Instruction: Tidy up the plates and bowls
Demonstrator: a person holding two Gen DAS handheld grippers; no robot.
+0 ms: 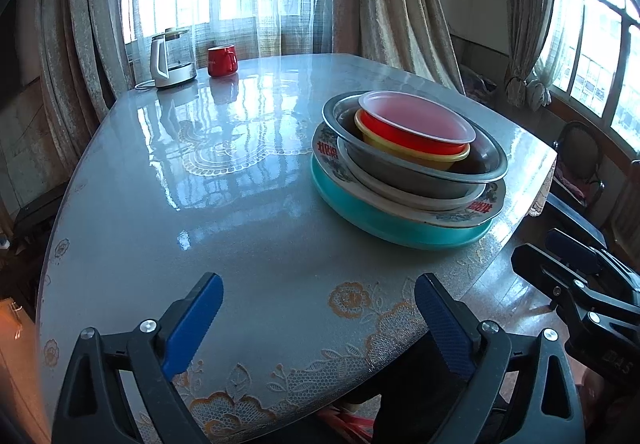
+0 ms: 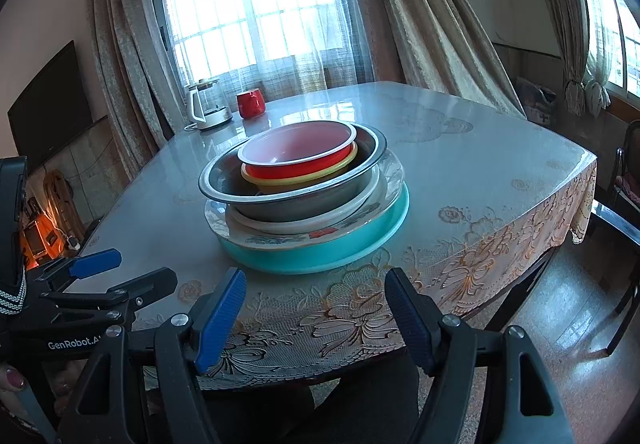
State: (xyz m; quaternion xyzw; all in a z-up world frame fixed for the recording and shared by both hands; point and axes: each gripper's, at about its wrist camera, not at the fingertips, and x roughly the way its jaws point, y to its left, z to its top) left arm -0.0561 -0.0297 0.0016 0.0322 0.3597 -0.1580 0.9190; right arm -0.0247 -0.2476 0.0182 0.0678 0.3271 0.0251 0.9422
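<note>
One nested stack stands on the table. From the bottom it holds a turquoise dish (image 1: 404,228) (image 2: 320,252), a patterned plate (image 1: 460,216) (image 2: 384,168), a white plate (image 2: 304,222), a steel basin (image 1: 416,168) (image 2: 288,200), a yellow bowl (image 1: 416,158) (image 2: 296,182) and a red bowl with a white inside (image 1: 416,124) (image 2: 296,152). My left gripper (image 1: 318,298) stands open over the near table edge, left of the stack, holding nothing. Open and bare too, my right gripper (image 2: 316,292) hangs just short of the stack's near side.
A glass kettle (image 1: 172,58) (image 2: 206,106) and a red mug (image 1: 222,60) (image 2: 251,103) stand at the table's far left corner. A lace cloth under clear cover (image 2: 500,244) drapes the table. A dark chair (image 1: 576,160) stands at the right. A hand (image 2: 12,380) holds the left gripper.
</note>
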